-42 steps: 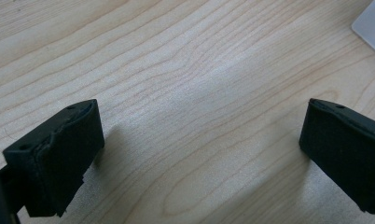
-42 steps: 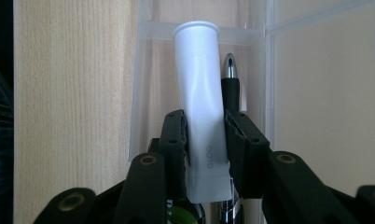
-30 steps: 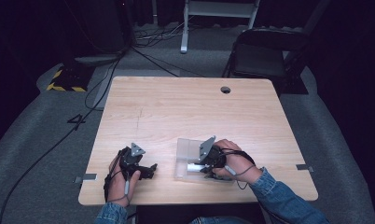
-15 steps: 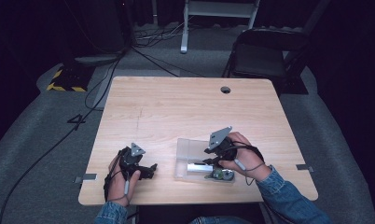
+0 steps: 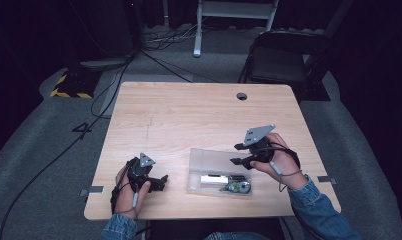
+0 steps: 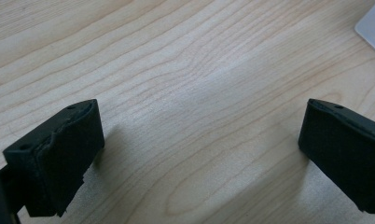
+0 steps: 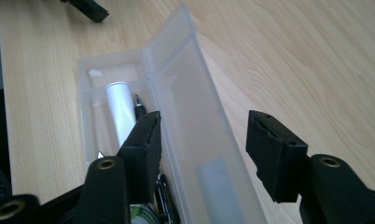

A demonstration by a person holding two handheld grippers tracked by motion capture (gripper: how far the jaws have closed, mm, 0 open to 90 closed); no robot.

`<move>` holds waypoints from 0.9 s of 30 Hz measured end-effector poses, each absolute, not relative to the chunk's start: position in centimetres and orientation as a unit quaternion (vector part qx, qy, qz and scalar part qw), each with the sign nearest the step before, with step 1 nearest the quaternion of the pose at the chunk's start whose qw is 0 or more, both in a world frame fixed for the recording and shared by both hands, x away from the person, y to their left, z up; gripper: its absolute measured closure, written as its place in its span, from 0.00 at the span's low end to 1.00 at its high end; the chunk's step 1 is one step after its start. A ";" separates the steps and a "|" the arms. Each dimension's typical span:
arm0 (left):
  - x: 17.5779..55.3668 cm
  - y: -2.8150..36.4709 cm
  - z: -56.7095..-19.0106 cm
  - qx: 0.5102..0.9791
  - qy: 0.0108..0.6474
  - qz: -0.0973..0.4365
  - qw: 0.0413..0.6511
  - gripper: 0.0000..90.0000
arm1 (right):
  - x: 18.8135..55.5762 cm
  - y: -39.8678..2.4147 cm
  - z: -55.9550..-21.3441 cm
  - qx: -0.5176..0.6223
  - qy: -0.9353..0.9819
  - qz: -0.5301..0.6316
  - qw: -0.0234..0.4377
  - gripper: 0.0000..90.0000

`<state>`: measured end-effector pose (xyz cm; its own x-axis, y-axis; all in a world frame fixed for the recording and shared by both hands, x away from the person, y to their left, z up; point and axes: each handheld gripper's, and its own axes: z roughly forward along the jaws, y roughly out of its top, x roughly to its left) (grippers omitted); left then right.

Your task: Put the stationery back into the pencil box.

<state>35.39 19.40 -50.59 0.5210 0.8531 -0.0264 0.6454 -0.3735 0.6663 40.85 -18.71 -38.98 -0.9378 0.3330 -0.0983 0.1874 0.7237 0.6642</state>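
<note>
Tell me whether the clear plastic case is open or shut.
Open: the clear plastic case has its lid swung back, exposing a white tube and pen inside.

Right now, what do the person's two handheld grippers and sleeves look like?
Both are black. The left gripper and the right gripper each carry a grey three-cornered plate on top; the right one's plate is larger in the high view. Each has two blocky black jaws with pads. A grey cable trails along the right hand. The sleeves are blue denim.

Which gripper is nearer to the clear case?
Right. The right gripper hovers open just above the case; the left gripper rests on the table apart, at its left.
</note>
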 end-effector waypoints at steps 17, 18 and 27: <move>35.7 20.2 -50.6 0.808 0.469 0.168 0.314 0.00 | 42.2 -25.6 -38.3 0.273 0.870 0.381 0.154 0.40; 35.7 20.2 -50.6 0.807 0.470 0.169 0.314 0.00 | 42.3 -26.0 -38.4 0.278 0.868 0.381 0.156 0.40; 35.7 20.5 -50.6 0.809 0.467 0.165 0.317 0.00 | 43.1 -28.5 -39.0 0.313 0.853 0.383 0.166 0.39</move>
